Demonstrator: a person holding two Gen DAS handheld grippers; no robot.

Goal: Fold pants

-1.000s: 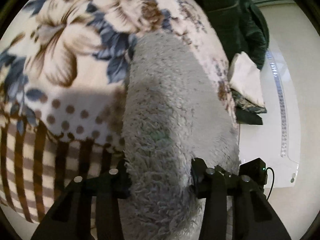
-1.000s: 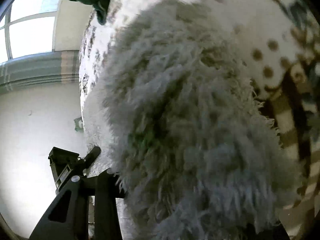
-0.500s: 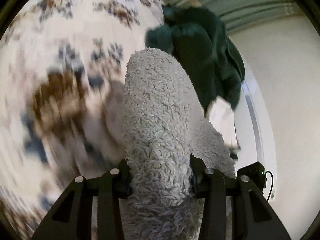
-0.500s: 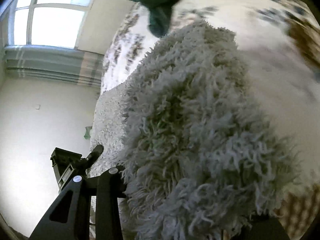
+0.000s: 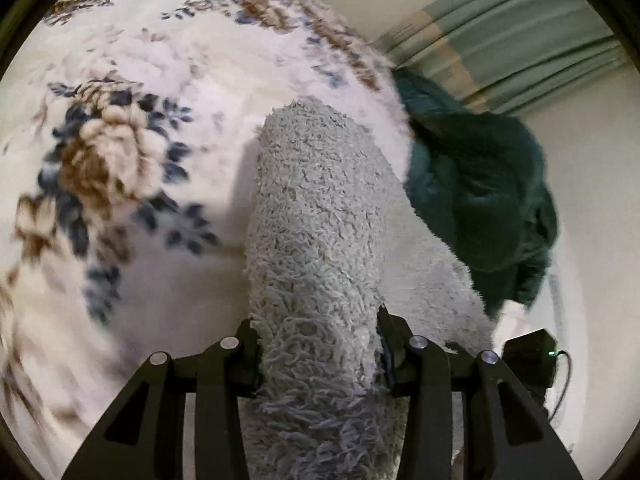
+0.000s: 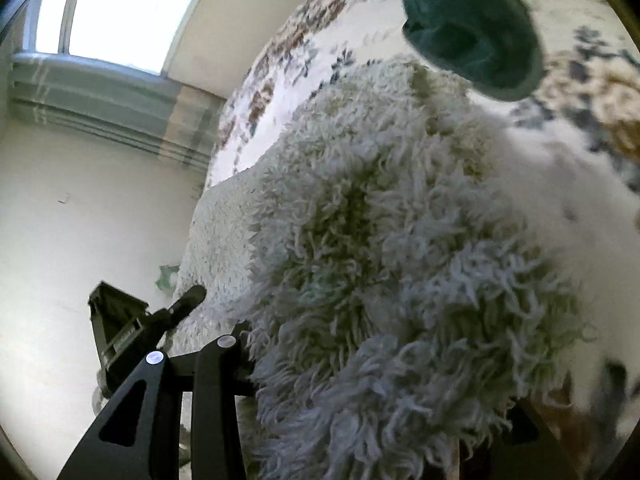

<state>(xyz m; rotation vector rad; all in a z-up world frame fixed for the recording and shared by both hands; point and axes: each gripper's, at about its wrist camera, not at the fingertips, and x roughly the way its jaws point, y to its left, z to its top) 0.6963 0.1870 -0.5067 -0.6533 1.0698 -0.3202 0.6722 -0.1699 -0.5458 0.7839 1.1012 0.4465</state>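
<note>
Pants [image 5: 320, 216], grey and fluffy, sit clamped in left tool [image 5: 320, 354] and right tool [image 6: 360, 360].

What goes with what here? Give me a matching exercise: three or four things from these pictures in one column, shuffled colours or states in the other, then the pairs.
Column one:
1. fluffy pants
2. bundled garment
3. blanket
4. left gripper

Column two:
A. floral print, spread underneath
B. dark green, heaped beyond the pants
C. clamped on shaggy fabric
D. pale grey, long-piled

Pairs: 1-D, 2-B, 3-A, 4-C
</note>
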